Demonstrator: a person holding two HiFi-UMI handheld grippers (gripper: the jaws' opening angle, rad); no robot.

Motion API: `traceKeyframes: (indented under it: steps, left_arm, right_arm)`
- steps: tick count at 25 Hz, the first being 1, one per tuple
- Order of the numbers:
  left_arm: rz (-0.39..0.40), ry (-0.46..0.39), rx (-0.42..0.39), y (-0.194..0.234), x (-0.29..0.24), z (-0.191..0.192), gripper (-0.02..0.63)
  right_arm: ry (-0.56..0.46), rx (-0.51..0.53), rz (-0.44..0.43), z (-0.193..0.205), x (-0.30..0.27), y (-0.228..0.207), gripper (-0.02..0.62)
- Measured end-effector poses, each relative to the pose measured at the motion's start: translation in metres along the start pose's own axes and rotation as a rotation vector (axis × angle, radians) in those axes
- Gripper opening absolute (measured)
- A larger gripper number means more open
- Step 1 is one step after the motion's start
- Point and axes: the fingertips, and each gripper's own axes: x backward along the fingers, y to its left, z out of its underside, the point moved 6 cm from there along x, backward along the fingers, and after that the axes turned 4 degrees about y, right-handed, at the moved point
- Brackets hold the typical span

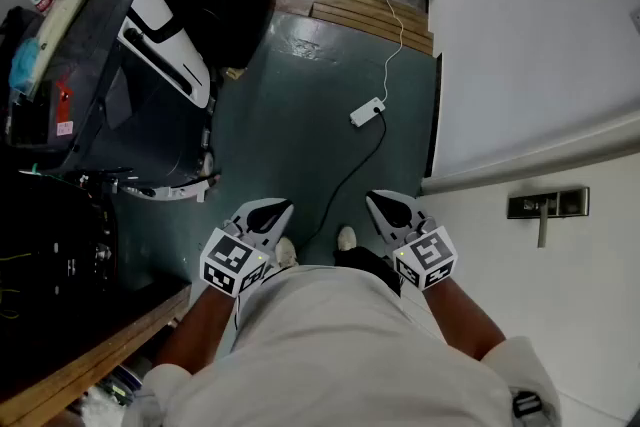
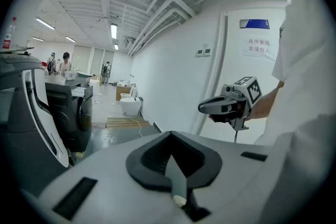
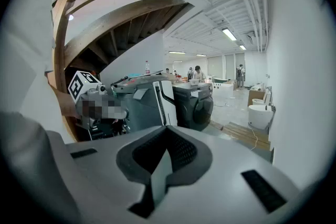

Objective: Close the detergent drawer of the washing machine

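I hold my left gripper and right gripper closed and empty at my waist, seemingly because the washer stands well ahead of both.

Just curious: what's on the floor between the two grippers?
The head view shows the person's shoe tips and a black cable between left gripper and right gripper.

Black appliance partly beyond left edge.
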Motion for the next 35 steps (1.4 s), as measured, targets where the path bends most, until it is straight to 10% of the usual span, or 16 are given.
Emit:
traceKeyframes:
  steps: [26,35]
  left_arm:
    - [-0.169,-0.048,0.057,-0.093,-0.099,-0.054,-0.005]
    - [-0.186,-0.047,0.082,-0.056,-0.105,-0.059,-0.005]
  right_arm:
    - [-0.088,0.001,-0.137,0.023,0.053,-0.115,0.061]
    - [-0.07,0.008,-0.159,0.01,0.014,-0.133,0.061]
